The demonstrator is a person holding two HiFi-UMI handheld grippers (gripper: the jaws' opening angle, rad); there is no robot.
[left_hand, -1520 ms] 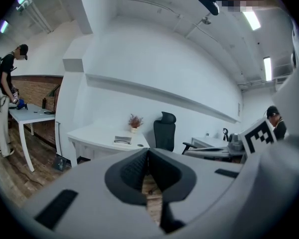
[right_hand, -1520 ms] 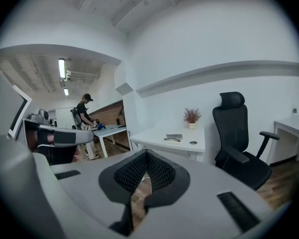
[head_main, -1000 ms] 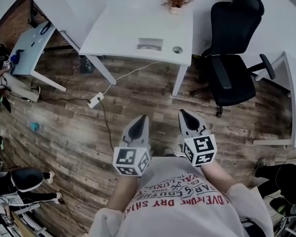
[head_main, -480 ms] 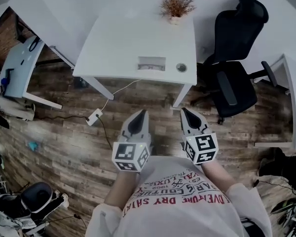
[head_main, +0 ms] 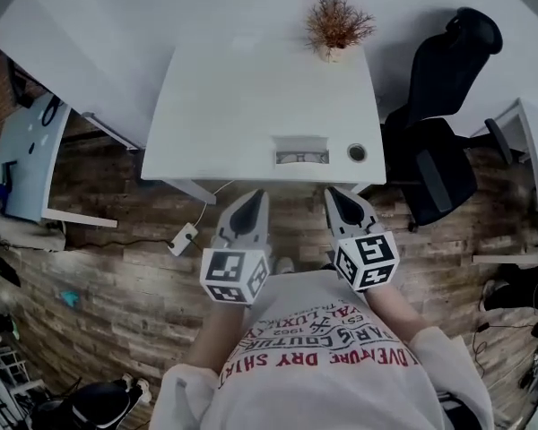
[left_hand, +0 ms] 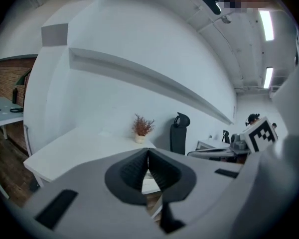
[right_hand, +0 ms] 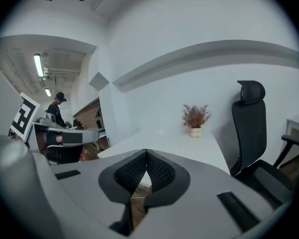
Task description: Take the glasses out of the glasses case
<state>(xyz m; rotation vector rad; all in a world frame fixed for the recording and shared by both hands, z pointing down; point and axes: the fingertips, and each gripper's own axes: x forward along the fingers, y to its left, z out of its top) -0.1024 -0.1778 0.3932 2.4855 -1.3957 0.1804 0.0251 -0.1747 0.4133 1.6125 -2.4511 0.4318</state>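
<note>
Looks like an office: white desk point(head_main: 251, 97) at 12 o'clock, black swivel chair point(head_main: 444, 164) at 2, another desk point(head_main: 27, 164) at 9, wood-plank floor point(head_main: 117, 285), ceiling strip lights point(left_hand: 265, 25).

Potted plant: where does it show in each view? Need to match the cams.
Head view: potted plant top, right of centre, on the white table's far edge.
Left gripper view: potted plant near centre.
Right gripper view: potted plant right of centre.
Shared landmark: black office chair, right of it in all three.
</note>
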